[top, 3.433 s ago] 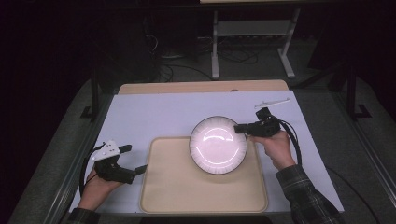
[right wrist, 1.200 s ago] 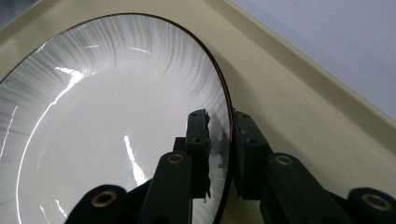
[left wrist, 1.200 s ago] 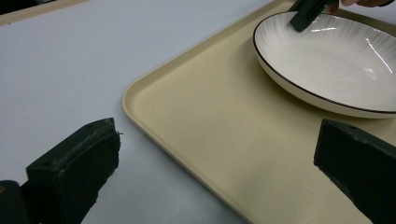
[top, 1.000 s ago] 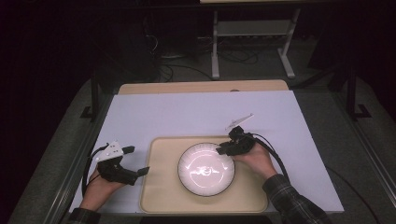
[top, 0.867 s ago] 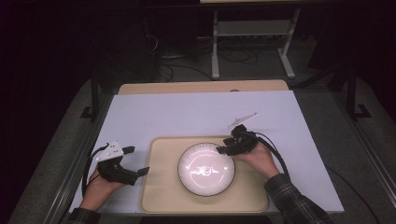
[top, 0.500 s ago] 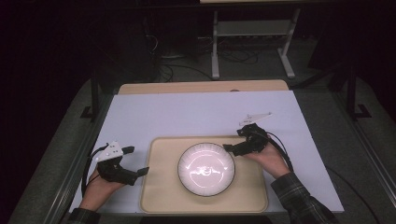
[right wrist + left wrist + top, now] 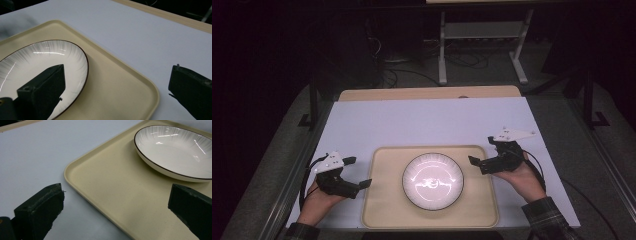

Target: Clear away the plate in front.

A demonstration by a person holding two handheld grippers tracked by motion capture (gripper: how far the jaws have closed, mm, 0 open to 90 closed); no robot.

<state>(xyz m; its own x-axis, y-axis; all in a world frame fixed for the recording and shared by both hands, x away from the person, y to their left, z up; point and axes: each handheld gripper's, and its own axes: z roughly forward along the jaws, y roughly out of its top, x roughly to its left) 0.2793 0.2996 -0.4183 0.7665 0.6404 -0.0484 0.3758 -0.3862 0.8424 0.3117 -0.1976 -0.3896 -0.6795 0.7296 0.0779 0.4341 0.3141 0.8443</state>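
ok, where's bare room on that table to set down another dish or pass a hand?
Widest free patch: the white table cover beyond the tray, up to the wooden far edge. On the tray, bare strips left and right of the plate. Crowded: beside the tray's short sides, where the left gripper and right gripper sit, both open.

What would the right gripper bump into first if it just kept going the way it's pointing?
Probably the plate. The right gripper, jaws open and just widened with nothing between them, points left across the tray edge toward the plate's rim; its height above the tray is unclear.
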